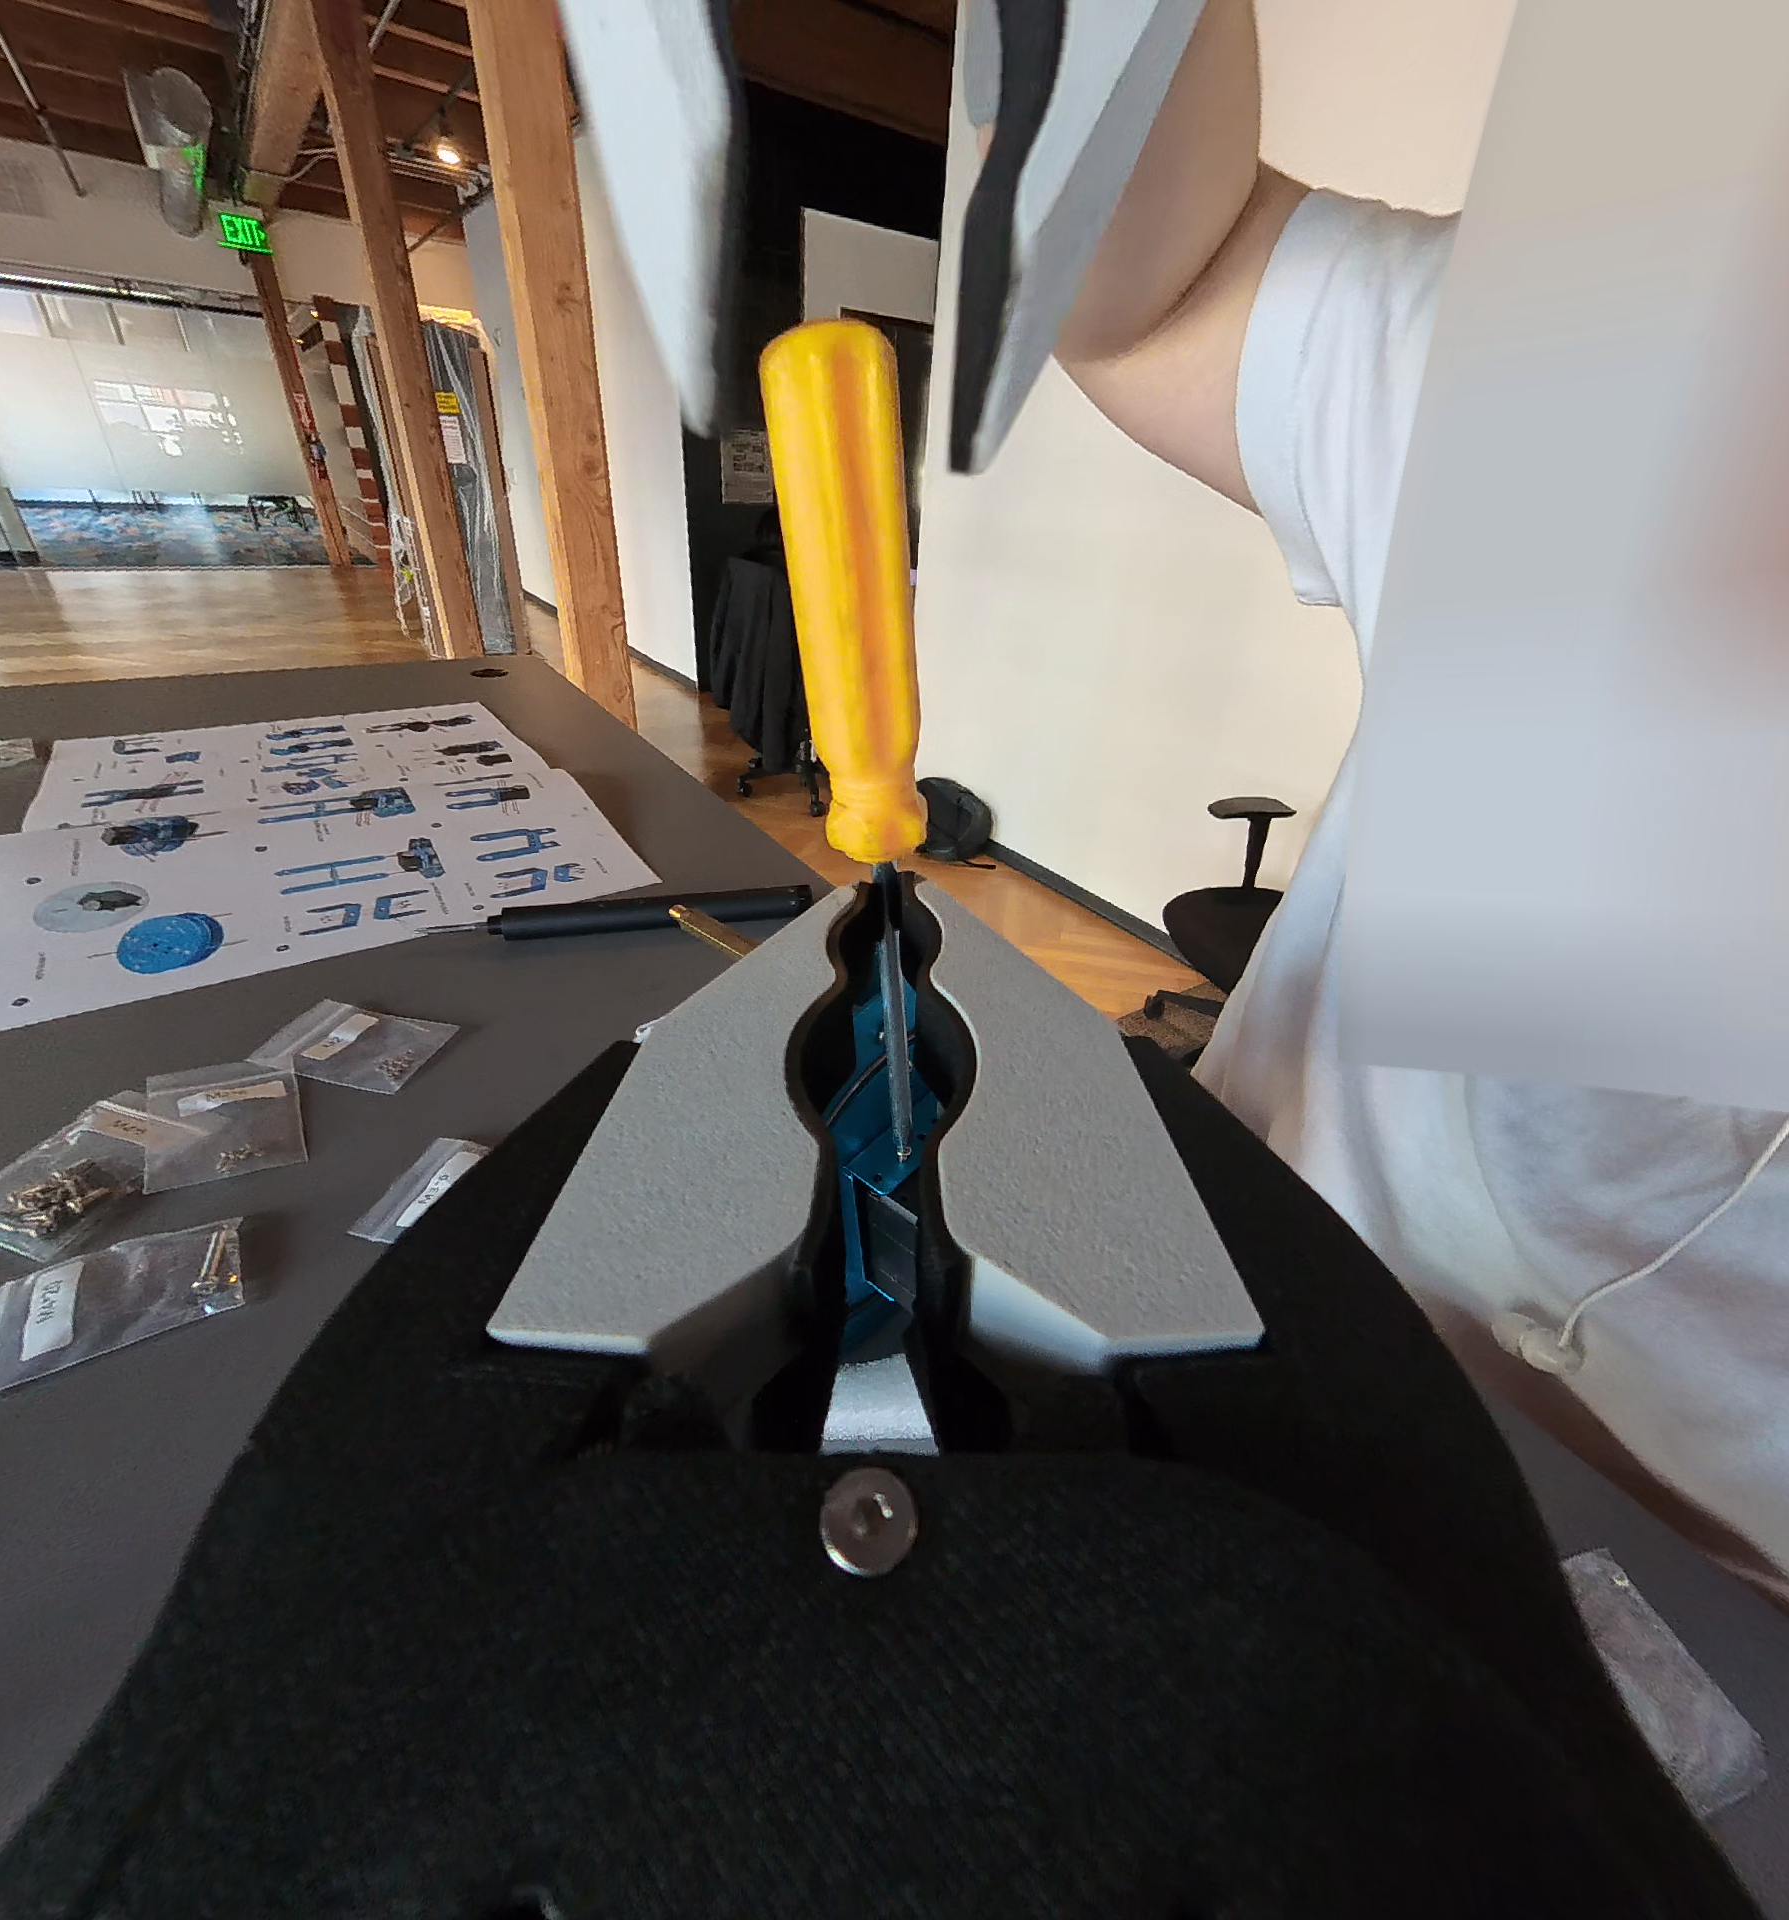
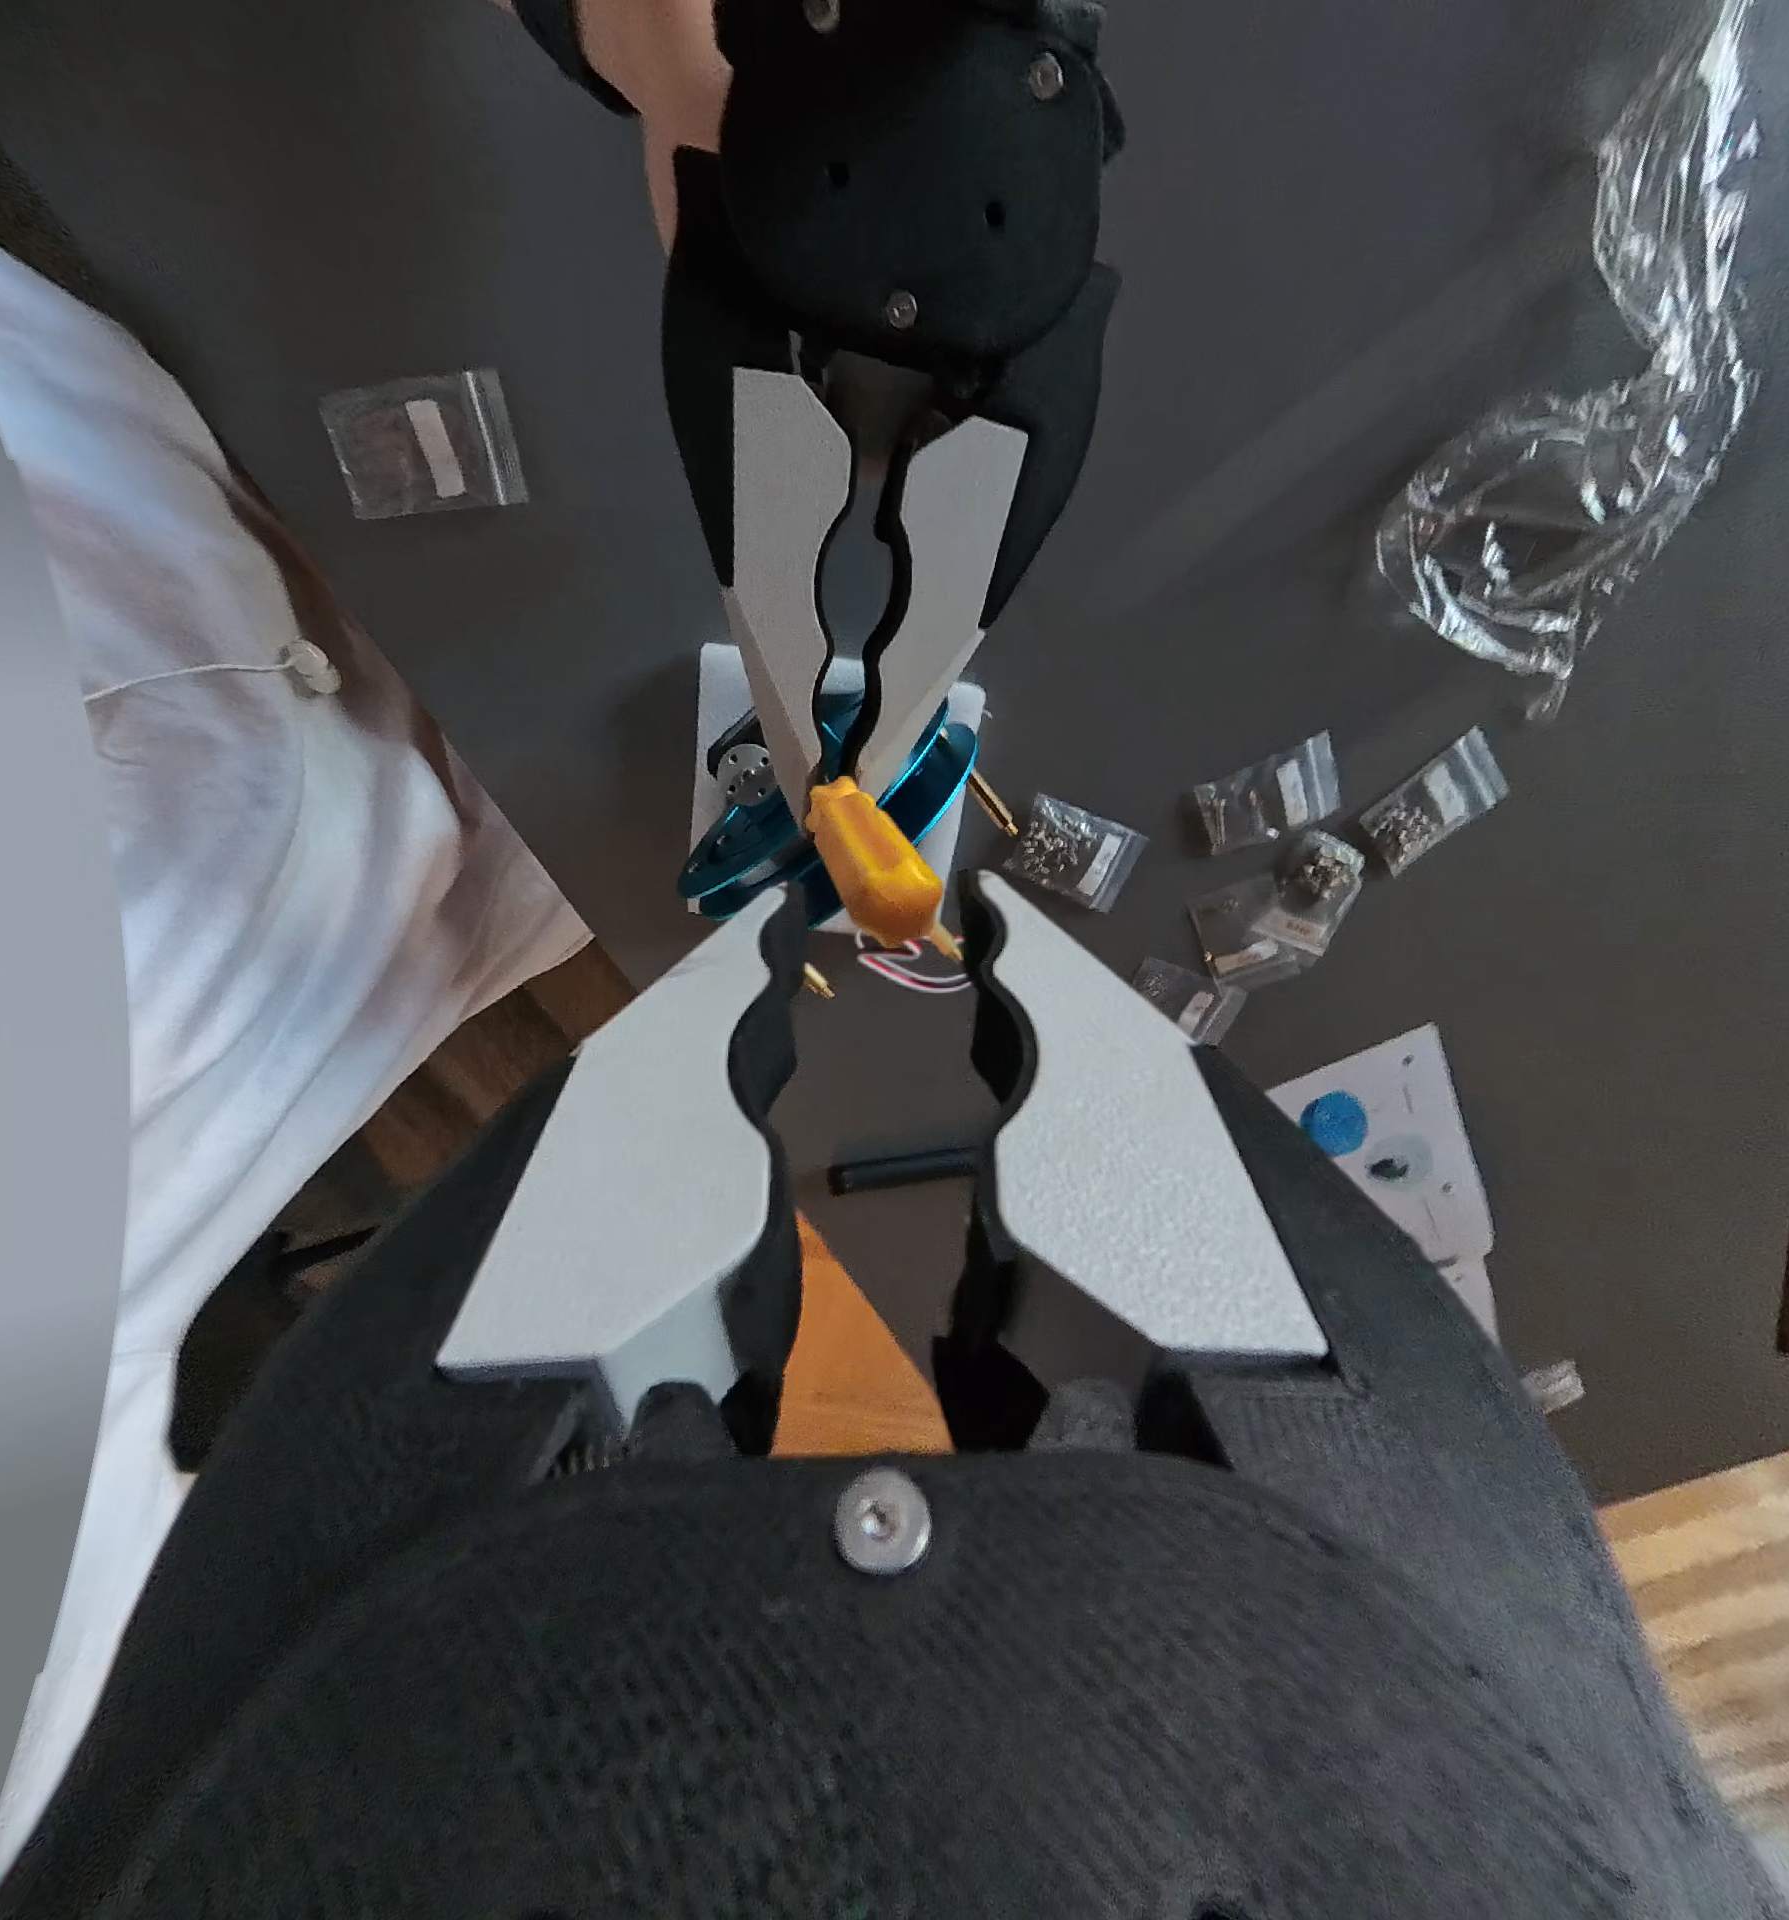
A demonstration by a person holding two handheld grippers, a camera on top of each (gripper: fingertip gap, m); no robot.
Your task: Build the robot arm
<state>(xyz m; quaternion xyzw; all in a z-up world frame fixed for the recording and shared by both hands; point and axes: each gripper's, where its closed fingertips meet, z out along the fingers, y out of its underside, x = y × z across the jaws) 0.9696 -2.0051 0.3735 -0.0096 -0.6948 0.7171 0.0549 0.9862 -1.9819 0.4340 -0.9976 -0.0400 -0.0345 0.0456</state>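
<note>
A yellow-handled screwdriver (image 1: 848,592) stands nearly upright. Its tip rests on a blue metal wheel assembly (image 1: 869,1164). My left gripper (image 1: 885,888) is shut on the screwdriver's thin shaft just below the handle, above the blue part. In the right wrist view the left gripper (image 2: 833,774) comes down from the top onto the screwdriver (image 2: 874,873) and the blue wheel (image 2: 931,779). My right gripper (image 2: 879,909) is open, with its fingertips on either side of the handle's end. In the left wrist view the right gripper (image 1: 838,436) straddles the handle top without clamping it.
The grey table (image 1: 557,727) holds printed instruction sheets (image 1: 298,862), a black pen-like tool (image 1: 651,914) and several small bags of screws (image 1: 59,1195). Crumpled clear plastic (image 2: 1576,499) lies farther off. A white block (image 2: 729,686) sits under the wheel. A person in a white shirt (image 1: 1492,1143) stands close. The left gripper's tips are roughly 7 cm from the right gripper's.
</note>
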